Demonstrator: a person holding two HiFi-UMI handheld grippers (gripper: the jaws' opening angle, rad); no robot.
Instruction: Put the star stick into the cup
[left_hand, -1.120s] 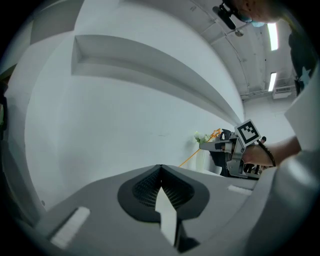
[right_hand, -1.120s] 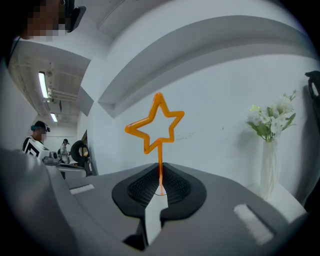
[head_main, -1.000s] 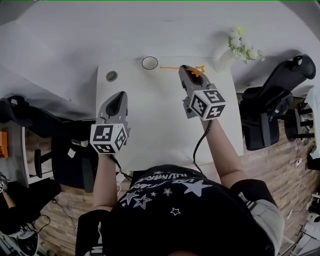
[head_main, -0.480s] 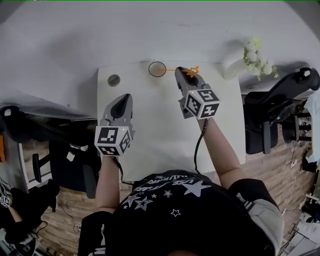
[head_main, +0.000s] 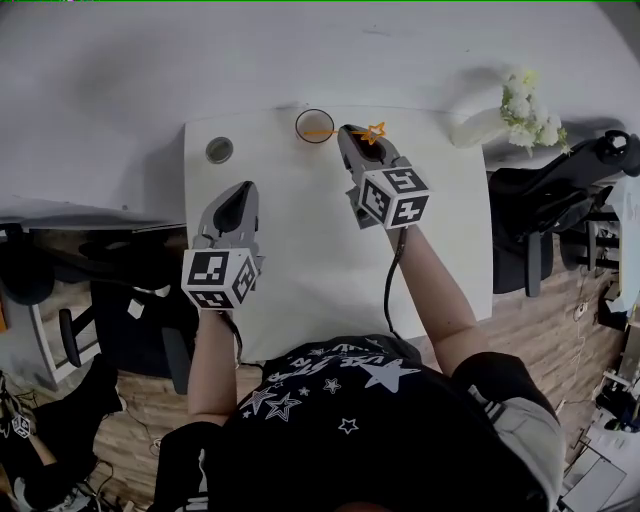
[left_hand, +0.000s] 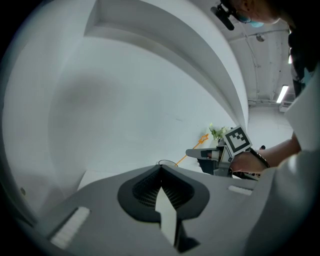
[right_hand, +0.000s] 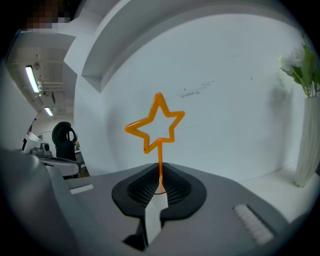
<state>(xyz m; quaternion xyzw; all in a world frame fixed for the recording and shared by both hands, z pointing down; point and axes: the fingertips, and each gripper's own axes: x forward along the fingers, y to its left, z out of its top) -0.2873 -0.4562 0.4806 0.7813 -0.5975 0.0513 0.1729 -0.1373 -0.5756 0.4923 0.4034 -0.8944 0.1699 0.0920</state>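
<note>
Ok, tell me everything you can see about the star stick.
The star stick is a thin orange rod, plastic by its look, topped with an open five-pointed star outline. The right gripper is shut on the rod a little below the star. In the head view the plain end reaches over the mouth of the cup, and the star points away from it.

orange star stick (right_hand: 160, 160), white table (head_main: 300, 235)

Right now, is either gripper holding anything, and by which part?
The right gripper holds the star stick by its stem, near the star; the left gripper holds nothing.
</note>
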